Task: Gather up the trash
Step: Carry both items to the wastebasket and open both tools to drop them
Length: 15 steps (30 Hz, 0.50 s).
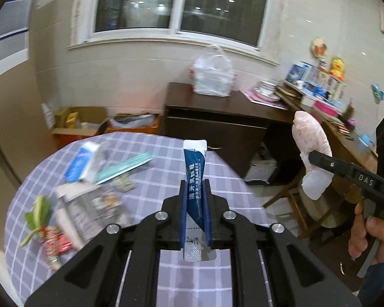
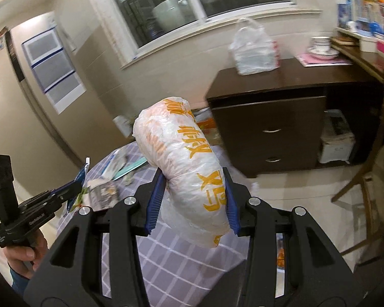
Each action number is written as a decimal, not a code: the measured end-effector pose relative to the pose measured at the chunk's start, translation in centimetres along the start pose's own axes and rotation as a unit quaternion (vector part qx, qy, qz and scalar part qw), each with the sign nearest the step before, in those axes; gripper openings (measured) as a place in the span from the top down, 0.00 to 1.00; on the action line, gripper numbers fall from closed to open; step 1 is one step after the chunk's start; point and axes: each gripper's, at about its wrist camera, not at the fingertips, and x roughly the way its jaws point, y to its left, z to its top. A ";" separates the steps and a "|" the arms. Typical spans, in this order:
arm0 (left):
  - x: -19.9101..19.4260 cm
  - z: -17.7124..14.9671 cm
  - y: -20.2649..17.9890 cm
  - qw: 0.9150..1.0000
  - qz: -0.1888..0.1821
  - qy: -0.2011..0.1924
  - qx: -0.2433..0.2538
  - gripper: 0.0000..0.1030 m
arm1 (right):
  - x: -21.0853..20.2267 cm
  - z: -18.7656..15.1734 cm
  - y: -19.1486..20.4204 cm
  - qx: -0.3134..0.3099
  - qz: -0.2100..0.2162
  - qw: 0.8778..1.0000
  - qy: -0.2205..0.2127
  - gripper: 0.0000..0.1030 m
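Blue foil with white print covers the sachet (image 1: 195, 179), which stands upright between the clenched pads of the left claw (image 1: 195, 186), its torn white top poking above them and its silver crimped end hanging below. Ahead and to the left of that claw, the round worktop (image 1: 166, 179) wears a lilac cloth with a white check, and more litter lies on it: a blue-and-white carton (image 1: 83, 162), a long teal wrapper (image 1: 124, 167), a blurred glossy packet (image 1: 99, 206), green vegetable scraps (image 1: 38, 215) and a red-and-white wrapper (image 1: 55, 243) near the edge.

Off to its right, the right claw (image 2: 192, 199) grasps a crumpled white plastic bag (image 2: 184, 168) printed with orange characters; the bag bulges up and forward beyond the blue pads. A bare hand (image 1: 371, 232) grips that claw's handle.

Beyond the worktop stands a dark brown cabinet (image 2: 268, 128) with two drawers, a knotted white carrier bag (image 2: 253, 51) on top and stacked crockery (image 2: 321, 47) further right. Cardboard boxes (image 1: 79, 122) sit on the floor by the beige tiled wall, under a white-framed window (image 1: 176, 7) that is dark outside. A wooden chair (image 2: 363, 179) stands on the pale floor at the right.
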 end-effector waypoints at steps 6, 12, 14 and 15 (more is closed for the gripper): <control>2.9 1.2 -5.4 0.998 -0.054 0.011 0.029 0.90 | -2.5 0.4 -5.2 0.039 -0.052 0.998 -0.020 0.59; 7.3 1.1 -10.6 0.992 -0.101 0.050 0.050 0.90 | -3.3 -0.3 -10.4 0.088 -0.102 0.991 -0.017 0.58; 9.0 0.9 -12.3 0.990 -0.110 0.067 0.058 0.90 | -3.0 -0.9 -11.9 0.103 -0.115 0.988 -0.008 0.58; 10.2 0.7 -13.4 0.988 -0.114 0.077 0.065 0.90 | -2.9 -1.1 -12.5 0.109 -0.121 0.987 -0.005 0.58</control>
